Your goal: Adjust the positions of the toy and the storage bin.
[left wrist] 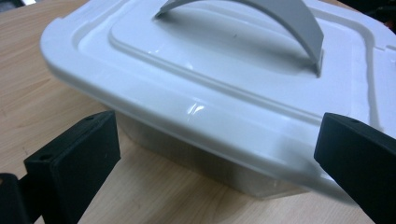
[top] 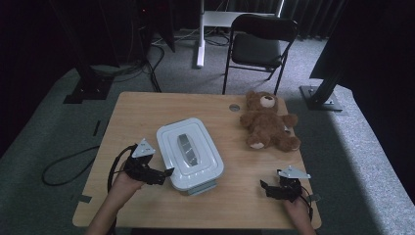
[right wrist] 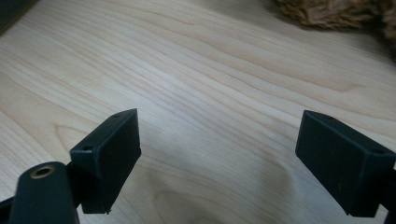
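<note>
A white lidded plastic box (top: 190, 152) with a grey handle (top: 188, 149) sits at the middle of the wooden table (top: 147, 110). My left gripper (top: 165, 175) is open at the box's near left corner. In the left gripper view its jaws stand wide apart on either side of the box's (left wrist: 219, 74) rim, not touching it. A brown teddy bear (top: 266, 122) lies at the far right of the table. My right gripper (top: 265, 188) rests open near the front right edge, over bare wood. The bear's fur (right wrist: 327, 11) shows at the top of the right gripper view.
A black folding chair (top: 259, 44) stands behind the table. A white stand leg (top: 199, 34) and black frame bases (top: 323, 98) are on the grey carpet. A round grommet (top: 234, 107) sits near the table's far edge. A cable (top: 63, 169) trails on the floor at left.
</note>
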